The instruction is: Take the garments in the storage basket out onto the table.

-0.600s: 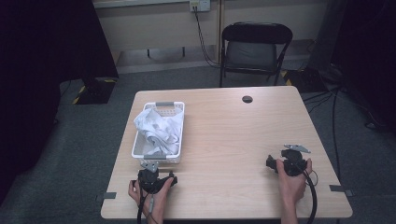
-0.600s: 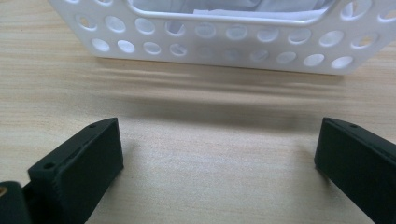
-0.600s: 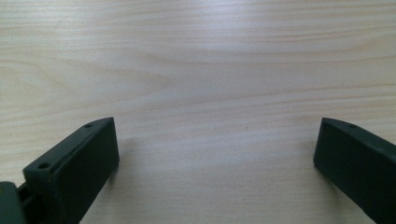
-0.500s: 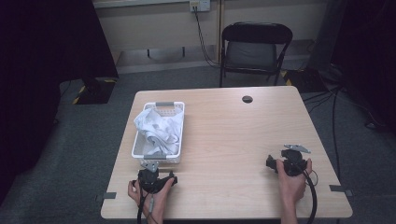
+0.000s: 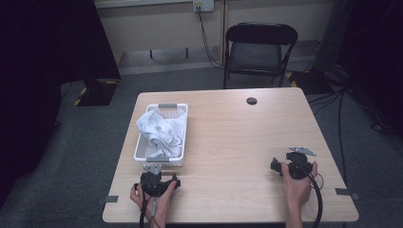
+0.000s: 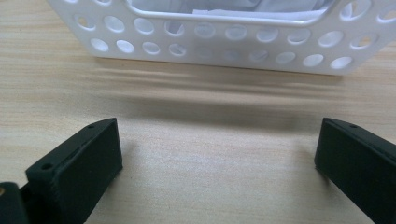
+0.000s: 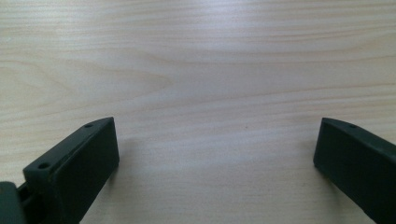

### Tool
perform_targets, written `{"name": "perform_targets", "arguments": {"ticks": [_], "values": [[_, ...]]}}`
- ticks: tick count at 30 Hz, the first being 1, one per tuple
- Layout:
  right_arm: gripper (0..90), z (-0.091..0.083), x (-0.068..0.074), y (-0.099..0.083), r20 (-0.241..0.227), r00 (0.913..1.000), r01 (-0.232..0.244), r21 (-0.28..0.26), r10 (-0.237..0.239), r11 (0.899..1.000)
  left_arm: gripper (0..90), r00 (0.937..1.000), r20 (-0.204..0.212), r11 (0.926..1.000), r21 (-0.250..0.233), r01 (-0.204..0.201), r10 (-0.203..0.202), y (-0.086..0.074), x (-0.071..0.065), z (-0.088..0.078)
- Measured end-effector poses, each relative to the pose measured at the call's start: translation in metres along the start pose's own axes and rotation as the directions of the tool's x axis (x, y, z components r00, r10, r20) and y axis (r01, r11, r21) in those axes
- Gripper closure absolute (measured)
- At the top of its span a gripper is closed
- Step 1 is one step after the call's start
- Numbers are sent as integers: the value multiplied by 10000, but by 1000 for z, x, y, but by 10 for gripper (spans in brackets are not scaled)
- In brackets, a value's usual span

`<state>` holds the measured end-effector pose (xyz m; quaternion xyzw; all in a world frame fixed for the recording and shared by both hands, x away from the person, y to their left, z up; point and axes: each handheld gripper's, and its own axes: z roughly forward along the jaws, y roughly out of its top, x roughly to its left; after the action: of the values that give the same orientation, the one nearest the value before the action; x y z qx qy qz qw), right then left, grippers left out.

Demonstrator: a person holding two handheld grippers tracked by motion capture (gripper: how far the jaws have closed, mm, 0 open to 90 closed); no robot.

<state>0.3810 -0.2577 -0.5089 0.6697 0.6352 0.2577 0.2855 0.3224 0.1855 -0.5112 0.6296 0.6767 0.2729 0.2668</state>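
A white perforated basket (image 5: 141, 151) stands on the left half of the wooden table (image 5: 228, 137), with a crumpled white cloth (image 5: 159, 129) inside it. My left gripper (image 5: 155, 179) rests on the table just in front of the basket's near end, held by a hand. In the left gripper view its black jaws stand wide apart over bare wood, open, facing the basket wall (image 6: 219, 44). My right gripper (image 5: 293, 165) sits near the table's front right, also held by a hand. Its jaws are wide open over bare wood (image 7: 210, 93), nothing between them.
A small dark round disc (image 5: 251, 100) lies near the table's far edge. A black folding chair (image 5: 259, 50) stands behind the table. Cables (image 5: 317, 199) trail from both grippers over the front edge. Grey tape marks (image 5: 344, 192) sit at the front corners.
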Motion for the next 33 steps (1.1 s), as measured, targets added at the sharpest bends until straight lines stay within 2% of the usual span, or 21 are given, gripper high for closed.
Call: {"name": "perform_targets", "arguments": {"ticks": [4,13,18,22,24,29,33], "values": [[0,0,0,0,1,10000,-1,-1,1,10000,2,10000,32,10000,-17,2,-2,0,0,0],[0,0,0,0,2,10000,1,-2,-1,10000,5,9972,692,9991,-296,313,-292,-1,6,-3],[0,0,0,0,1,10000,-1,-1,1,10000,6,9965,760,9980,-509,373,-334,-2,9,-6],[0,0,0,0,1,10000,-1,-1,1,10000,5,9917,1226,9956,-797,499,-399,2,10,-12],[0,0,0,0,1,10000,-1,0,1,10000,10,9926,1156,9940,-980,493,-379,4,9,-15],[0,0,0,0,2,10000,0,0,0,10000,10,9896,1417,9935,-1072,395,-241,11,8,-21],[0,0,0,0,3,10000,-1,0,1,10000,2,9871,1551,9923,-1091,581,-407,16,8,-23]]}}
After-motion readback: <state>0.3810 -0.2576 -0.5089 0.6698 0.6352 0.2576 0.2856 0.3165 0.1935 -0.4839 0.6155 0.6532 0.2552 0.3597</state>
